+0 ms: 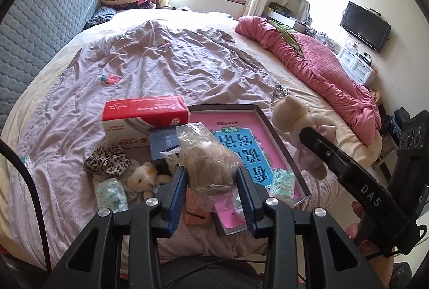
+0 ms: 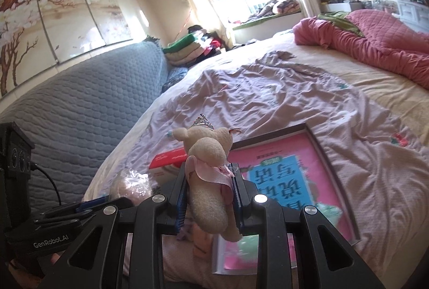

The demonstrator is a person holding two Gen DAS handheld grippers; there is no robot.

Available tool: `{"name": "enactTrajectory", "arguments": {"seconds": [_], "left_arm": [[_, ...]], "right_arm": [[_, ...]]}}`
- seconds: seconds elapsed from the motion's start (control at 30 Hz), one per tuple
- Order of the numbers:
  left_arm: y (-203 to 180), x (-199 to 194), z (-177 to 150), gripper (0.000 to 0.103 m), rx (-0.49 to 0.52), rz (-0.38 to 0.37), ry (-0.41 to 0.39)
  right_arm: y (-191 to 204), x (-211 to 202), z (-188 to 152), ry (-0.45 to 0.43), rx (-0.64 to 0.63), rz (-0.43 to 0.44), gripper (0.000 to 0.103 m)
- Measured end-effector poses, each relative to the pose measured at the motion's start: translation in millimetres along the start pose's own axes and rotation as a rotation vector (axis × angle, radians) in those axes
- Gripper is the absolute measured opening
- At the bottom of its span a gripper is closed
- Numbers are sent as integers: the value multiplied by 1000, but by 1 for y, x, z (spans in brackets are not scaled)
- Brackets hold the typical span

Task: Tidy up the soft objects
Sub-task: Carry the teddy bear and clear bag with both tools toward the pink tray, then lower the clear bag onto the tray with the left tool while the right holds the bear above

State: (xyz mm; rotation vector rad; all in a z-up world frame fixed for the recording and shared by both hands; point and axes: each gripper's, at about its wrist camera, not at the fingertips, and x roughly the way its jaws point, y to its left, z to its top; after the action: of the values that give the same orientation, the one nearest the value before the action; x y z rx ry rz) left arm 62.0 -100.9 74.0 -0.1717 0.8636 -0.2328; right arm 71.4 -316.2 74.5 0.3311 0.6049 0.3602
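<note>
Left wrist view, nearest first: left gripper (image 1: 211, 176), jaws closed on a clear plastic bag (image 1: 206, 155) with a pale brown plush inside, held above the bed's near edge. Under it, on the lilac sheet (image 1: 161, 61): a pink booklet (image 1: 230, 216), a small cream bear (image 1: 143, 176), a leopard-print cloth (image 1: 107, 161), two tissue packets (image 1: 111, 194) (image 1: 283, 181). Behind these, a blue carton (image 1: 162, 143) and a red-and-white box (image 1: 142, 117), its print too small to read.

Shallow open box (image 1: 278, 139) — holds a pink and blue book with large Chinese characters, upside down to the camera.

Right gripper (image 2: 209, 195) — "DAS" on its arm, seen from the left camera — clamps a cream plush bear (image 2: 207, 155) with a pink ribbon by its body, over the box. "GenRobot.AI" is printed on the left unit.

Far edge: pink quilt (image 1: 316, 61); grey headboard (image 1: 45, 21).
</note>
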Motion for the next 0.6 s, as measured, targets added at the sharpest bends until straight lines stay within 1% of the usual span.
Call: {"name": "enactTrajectory", "arguments": {"seconds": [0.27,0.6], "left_arm": [[-18,13,7,38,37,-5,7],[-43,48,12,38,108,9,42]], "right_arm": [[-22,-9,3,-19,26,-40,29],[-53,-14,0,-31,63,-83,29]]}}
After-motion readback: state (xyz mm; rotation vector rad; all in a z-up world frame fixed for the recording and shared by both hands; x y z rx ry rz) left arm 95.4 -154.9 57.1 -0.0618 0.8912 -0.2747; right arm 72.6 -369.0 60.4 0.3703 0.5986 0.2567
